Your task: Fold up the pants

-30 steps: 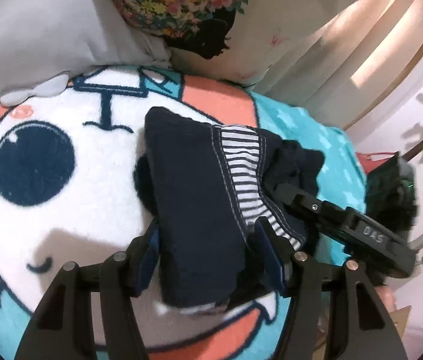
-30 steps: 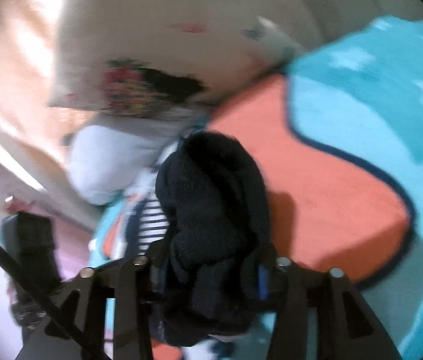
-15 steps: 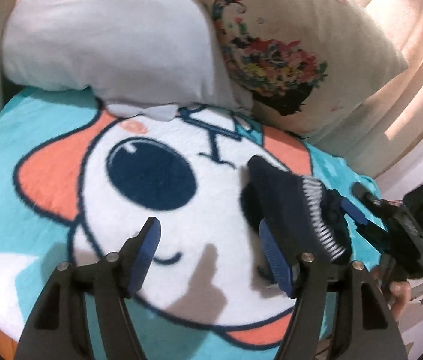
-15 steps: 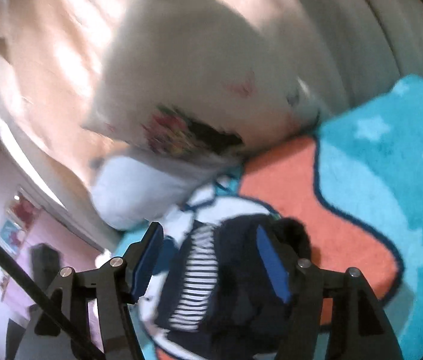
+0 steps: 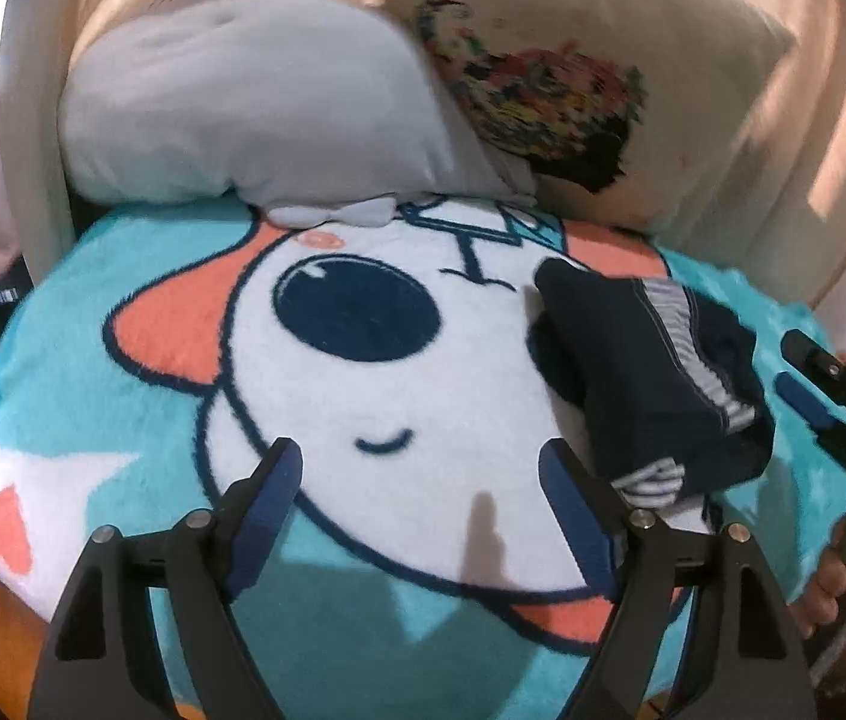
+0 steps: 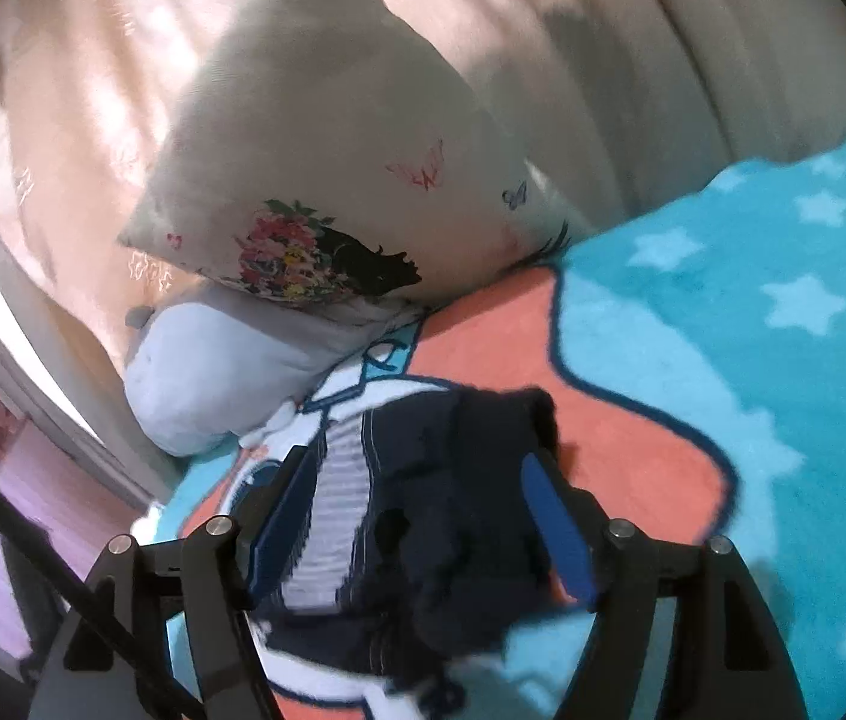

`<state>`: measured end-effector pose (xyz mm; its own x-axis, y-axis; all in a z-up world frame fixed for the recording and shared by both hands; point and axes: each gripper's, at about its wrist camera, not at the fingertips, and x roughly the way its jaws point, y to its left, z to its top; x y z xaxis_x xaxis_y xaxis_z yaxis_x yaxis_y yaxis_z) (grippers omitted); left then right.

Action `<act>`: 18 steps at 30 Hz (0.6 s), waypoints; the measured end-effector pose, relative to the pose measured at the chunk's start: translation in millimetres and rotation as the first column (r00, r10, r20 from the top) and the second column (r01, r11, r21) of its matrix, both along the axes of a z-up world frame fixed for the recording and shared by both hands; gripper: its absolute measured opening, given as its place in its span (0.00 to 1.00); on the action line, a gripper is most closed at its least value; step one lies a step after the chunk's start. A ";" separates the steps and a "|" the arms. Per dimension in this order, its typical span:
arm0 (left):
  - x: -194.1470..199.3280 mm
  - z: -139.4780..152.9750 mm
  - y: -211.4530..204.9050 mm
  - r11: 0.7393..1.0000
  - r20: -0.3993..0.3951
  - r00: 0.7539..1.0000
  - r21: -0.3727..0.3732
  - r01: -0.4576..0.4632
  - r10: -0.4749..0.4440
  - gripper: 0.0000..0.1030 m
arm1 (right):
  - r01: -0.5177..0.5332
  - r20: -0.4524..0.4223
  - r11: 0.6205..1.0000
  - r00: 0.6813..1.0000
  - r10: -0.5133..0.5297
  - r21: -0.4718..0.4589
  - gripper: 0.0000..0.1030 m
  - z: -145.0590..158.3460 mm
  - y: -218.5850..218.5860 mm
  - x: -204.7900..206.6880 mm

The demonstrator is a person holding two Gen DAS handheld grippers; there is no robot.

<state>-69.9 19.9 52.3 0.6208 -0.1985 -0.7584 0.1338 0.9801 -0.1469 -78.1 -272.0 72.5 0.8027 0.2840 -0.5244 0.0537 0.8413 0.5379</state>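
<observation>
The folded dark navy pants (image 5: 645, 372), with a striped lining showing along one edge, lie on the cartoon blanket (image 5: 123, 396). My left gripper (image 5: 420, 456) hovers over the white part of the blanket, to the left of the pants. Its jaws are opening and nothing is between them. My right gripper (image 6: 417, 462) hangs just above the pants (image 6: 453, 480), jaws opening, with the cloth lying loose between the fingers and the pads not pressing on it. In the left wrist view, the right gripper (image 5: 786, 360) sits at the pants' right side.
A grey pillow (image 5: 243, 102) and a cream floral pillow (image 5: 573, 90) lean against the padded back behind the blanket. The blanket's turquoise starred part (image 6: 753, 300) stretches to the right. A person's hand (image 5: 831, 588) holds the right gripper at the bed's edge.
Both grippers were shut on the pants a second ago; both have let go and widened. The left one has swung left off the pants, and the right one has drawn back and tilted up.
</observation>
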 end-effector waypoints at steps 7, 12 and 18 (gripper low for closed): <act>-21.5 -9.4 -35.0 0.995 0.007 0.998 0.081 0.064 -0.065 0.81 | 0.058 -0.051 0.981 0.996 -0.068 -0.184 0.78 -14.1 17.1 -48.7; -31.0 -19.9 -43.8 0.991 -0.017 0.997 0.106 0.079 -0.078 0.81 | 0.054 -0.104 0.959 0.991 -0.086 -0.278 0.79 -28.0 21.5 -66.2; -37.0 -22.4 -46.5 0.990 -0.025 0.996 0.114 0.083 -0.081 0.81 | 0.045 -0.135 0.962 0.987 -0.084 -0.269 0.79 -40.9 25.3 -74.7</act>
